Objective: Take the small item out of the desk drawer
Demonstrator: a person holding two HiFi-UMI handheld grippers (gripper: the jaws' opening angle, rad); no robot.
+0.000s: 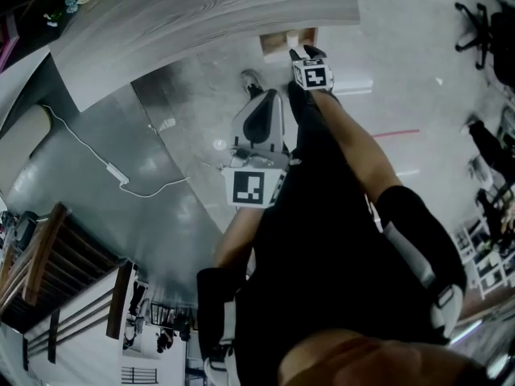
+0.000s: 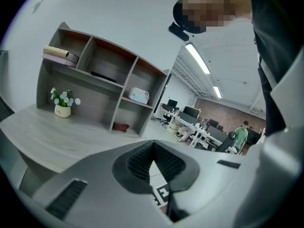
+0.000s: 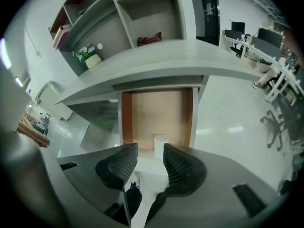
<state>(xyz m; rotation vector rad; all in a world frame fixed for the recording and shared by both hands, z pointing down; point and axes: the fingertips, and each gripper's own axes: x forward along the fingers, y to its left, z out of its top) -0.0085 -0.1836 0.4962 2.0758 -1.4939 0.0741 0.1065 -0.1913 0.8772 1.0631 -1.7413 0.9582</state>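
Observation:
Under the desk top the drawer (image 3: 127,120) stands pulled open, its wooden bottom showing. A small white cylinder-shaped item (image 3: 160,145) stands upright in it near the front edge. My right gripper (image 3: 150,150) is open just in front of the drawer, nothing between its pads, the item a little beyond the tips. From the head view, this right gripper (image 1: 304,53) reaches to the drawer (image 1: 276,43). My left gripper (image 1: 265,103) hangs lower, beside the person's body. In its own view the left gripper (image 2: 153,145) is shut, empty, and points up at the desk.
The grey wood desk top (image 1: 201,14) carries a shelf unit (image 2: 97,72) with a flower pot (image 2: 62,109). A white cable with an adapter (image 1: 117,173) lies on the floor under the desk. An office chair (image 1: 479,22) stands at the right, wooden furniture (image 1: 48,256) at the left.

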